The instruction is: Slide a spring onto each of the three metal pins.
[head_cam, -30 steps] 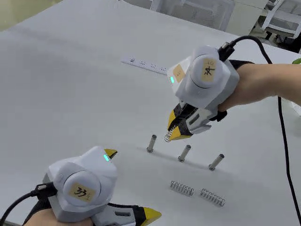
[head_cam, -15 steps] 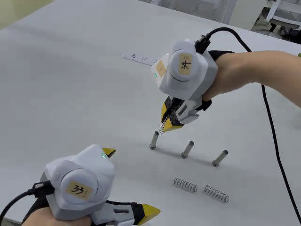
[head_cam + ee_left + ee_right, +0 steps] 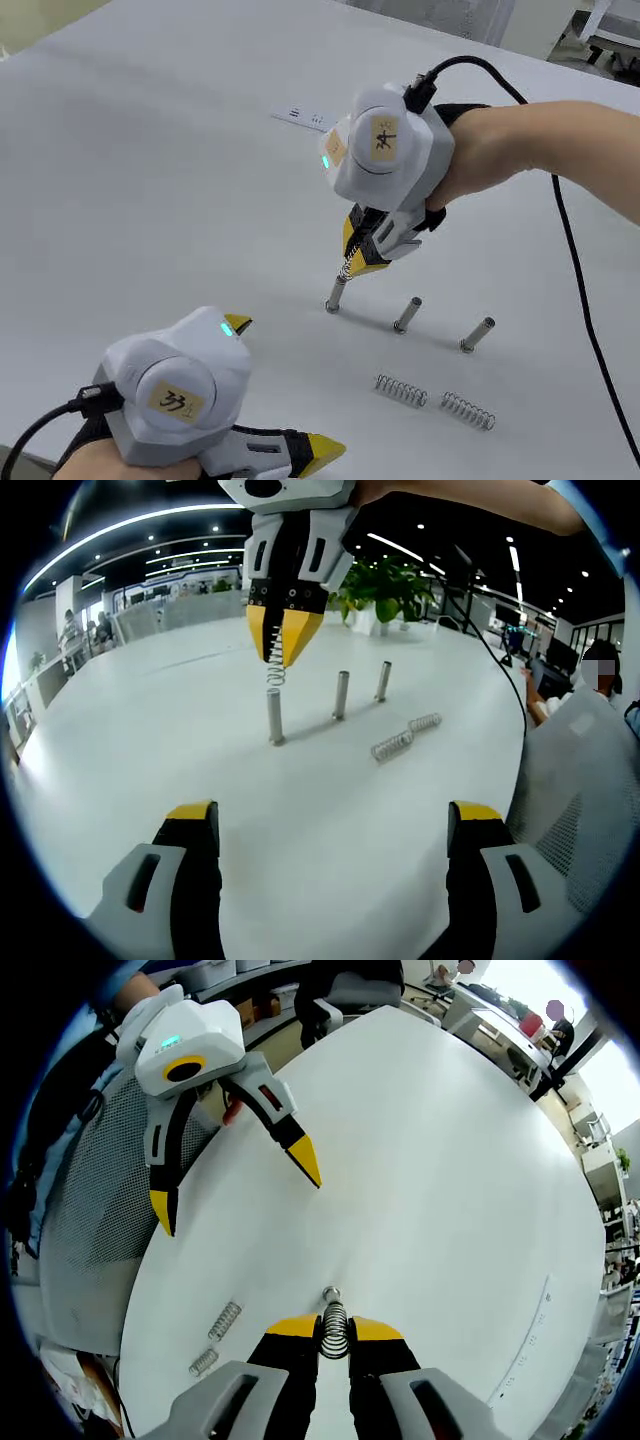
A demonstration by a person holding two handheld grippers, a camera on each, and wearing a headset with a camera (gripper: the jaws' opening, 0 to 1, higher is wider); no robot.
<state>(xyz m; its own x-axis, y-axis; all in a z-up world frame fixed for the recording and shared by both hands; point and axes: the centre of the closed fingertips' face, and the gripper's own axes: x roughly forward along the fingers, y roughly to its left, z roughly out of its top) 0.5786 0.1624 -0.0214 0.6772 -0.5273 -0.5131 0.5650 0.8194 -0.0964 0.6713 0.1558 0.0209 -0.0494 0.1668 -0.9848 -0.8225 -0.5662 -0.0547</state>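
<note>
Clamping a small silver coil spring [image 3: 346, 270], the right gripper [image 3: 362, 262] poises it over the upright steel pin [image 3: 336, 295] beneath its tips; misalignment risks buckling (left gripper [image 3: 332, 815] gapes empty).

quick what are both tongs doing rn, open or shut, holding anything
Left tongs: open, holding nothing.
Right tongs: shut on a spring, its lower end at the tip of the end pin.

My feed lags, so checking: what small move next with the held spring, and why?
Probably ease the right claw straight down: its spring hangs just above the tip of the end pin, looking lined up in the left gripper view, not yet threaded on.
</note>
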